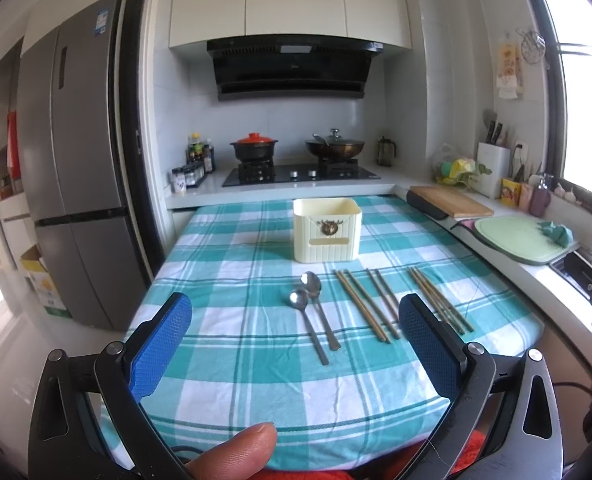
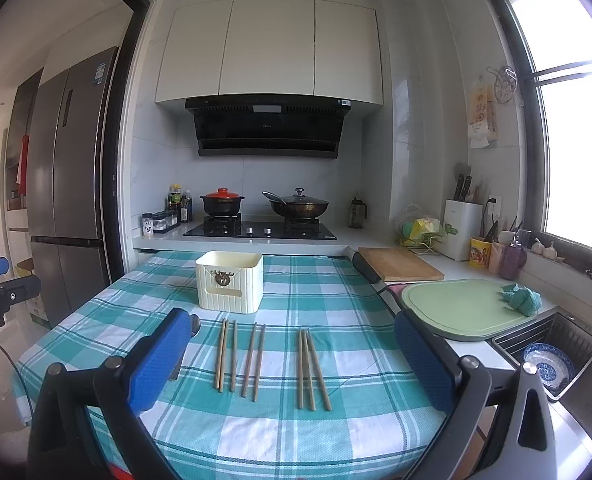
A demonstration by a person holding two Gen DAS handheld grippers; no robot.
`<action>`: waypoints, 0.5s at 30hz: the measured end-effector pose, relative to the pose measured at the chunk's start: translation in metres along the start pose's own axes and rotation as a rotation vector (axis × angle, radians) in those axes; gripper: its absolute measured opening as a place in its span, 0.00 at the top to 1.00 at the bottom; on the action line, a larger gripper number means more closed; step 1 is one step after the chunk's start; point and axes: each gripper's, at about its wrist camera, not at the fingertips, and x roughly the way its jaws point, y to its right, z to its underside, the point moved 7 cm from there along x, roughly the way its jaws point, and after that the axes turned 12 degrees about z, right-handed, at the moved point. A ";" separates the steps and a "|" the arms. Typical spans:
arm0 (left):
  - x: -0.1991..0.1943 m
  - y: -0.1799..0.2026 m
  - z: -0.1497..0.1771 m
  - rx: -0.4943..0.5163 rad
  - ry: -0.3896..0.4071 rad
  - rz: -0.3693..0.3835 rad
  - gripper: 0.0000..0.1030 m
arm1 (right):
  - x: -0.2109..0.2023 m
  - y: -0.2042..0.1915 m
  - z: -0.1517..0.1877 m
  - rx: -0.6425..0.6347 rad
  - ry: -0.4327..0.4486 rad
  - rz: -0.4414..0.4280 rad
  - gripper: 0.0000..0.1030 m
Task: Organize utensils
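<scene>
A cream utensil holder point(image 1: 327, 229) point(image 2: 229, 281) stands on the teal checked tablecloth point(image 1: 232, 264) point(image 2: 336, 292). In the left wrist view two metal spoons point(image 1: 314, 314) lie in front of it, with several wooden chopsticks point(image 1: 366, 304) in groups to their right. In the right wrist view the chopsticks point(image 2: 252, 360) lie in three groups; the spoons are mostly hidden behind the left finger. My left gripper point(image 1: 294, 344) is open and empty above the table's near edge. My right gripper point(image 2: 290, 360) is open and empty, hovering short of the chopsticks.
A counter runs along the right with a wooden cutting board point(image 2: 398, 268), a green board point(image 2: 464, 312) and a sink basket holding a blue bowl point(image 2: 548, 366). The stove with pots point(image 1: 300, 172) is behind the table. A fridge point(image 1: 76, 168) stands at left.
</scene>
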 end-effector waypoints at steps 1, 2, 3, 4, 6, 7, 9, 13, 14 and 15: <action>0.000 0.000 0.000 0.000 0.000 0.000 0.00 | 0.000 0.000 0.001 0.001 -0.001 0.001 0.00; 0.000 0.000 0.000 -0.001 -0.001 0.000 0.00 | -0.001 0.000 0.001 0.002 -0.001 0.002 0.00; 0.000 0.000 0.000 -0.001 -0.002 0.001 0.00 | 0.000 0.000 0.001 0.002 -0.001 0.003 0.00; 0.001 0.000 0.000 -0.002 -0.003 0.002 0.00 | 0.000 0.000 0.000 0.002 0.000 0.003 0.00; 0.003 -0.001 0.001 -0.005 -0.006 0.004 0.00 | 0.000 0.000 0.000 0.001 0.001 0.003 0.00; 0.003 -0.001 0.001 -0.007 -0.007 0.008 0.00 | 0.000 0.000 0.000 0.000 -0.001 0.001 0.00; 0.004 -0.001 0.001 -0.012 -0.007 0.027 0.00 | 0.001 -0.001 0.001 -0.003 -0.004 0.000 0.00; 0.009 -0.004 0.002 -0.028 -0.013 0.037 0.00 | 0.006 -0.002 0.002 -0.007 -0.018 -0.002 0.00; 0.011 -0.005 0.002 -0.033 -0.017 0.037 0.00 | 0.008 -0.001 0.003 -0.009 -0.021 -0.001 0.00; 0.013 -0.007 0.003 -0.040 -0.022 0.037 0.00 | 0.009 -0.001 0.003 -0.011 -0.024 0.001 0.00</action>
